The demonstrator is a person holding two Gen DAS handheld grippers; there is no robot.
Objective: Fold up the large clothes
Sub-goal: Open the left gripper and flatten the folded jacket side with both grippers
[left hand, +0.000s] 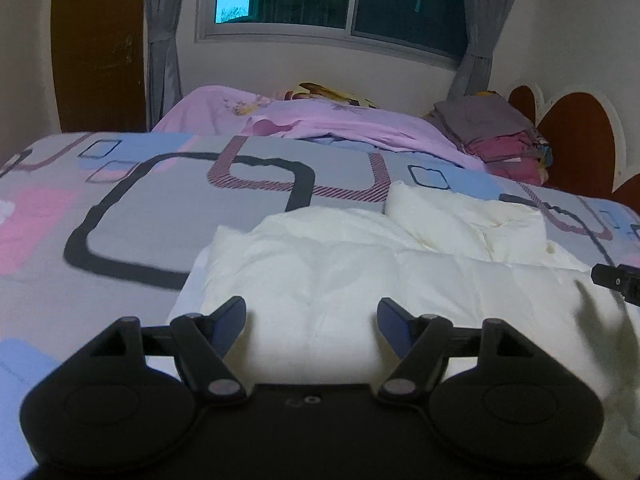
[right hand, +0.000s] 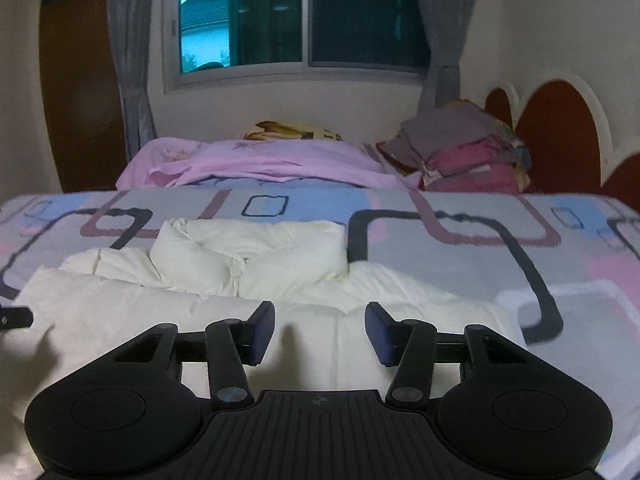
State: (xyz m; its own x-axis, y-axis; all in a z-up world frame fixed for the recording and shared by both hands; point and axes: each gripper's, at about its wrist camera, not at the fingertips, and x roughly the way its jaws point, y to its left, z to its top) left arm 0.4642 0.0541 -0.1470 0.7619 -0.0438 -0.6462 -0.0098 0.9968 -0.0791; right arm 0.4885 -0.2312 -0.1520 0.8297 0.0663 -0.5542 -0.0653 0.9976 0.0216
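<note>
Left wrist view: the left gripper (left hand: 312, 320), jaws spread wide and holding nothing, hovers over the near part of a white puffer jacket (left hand: 360, 272) spread on the patterned bedspread (left hand: 120, 208). The garment lies directly ahead and runs off to the right, its bunched collar end (left hand: 464, 220) farther up the bed; the tip of the right gripper (left hand: 618, 280) shows at the frame's right edge.

Right wrist view: the right gripper (right hand: 320, 330) — also open and empty — sits over the same jacket (right hand: 200, 304), which here extends ahead and leftward (its long axis appears to run across both grippers). Both seem about equally near the hem, though contact cannot be told. A stack of folded clothes (right hand: 460, 152) waits by the headboard (right hand: 560, 120).
</note>
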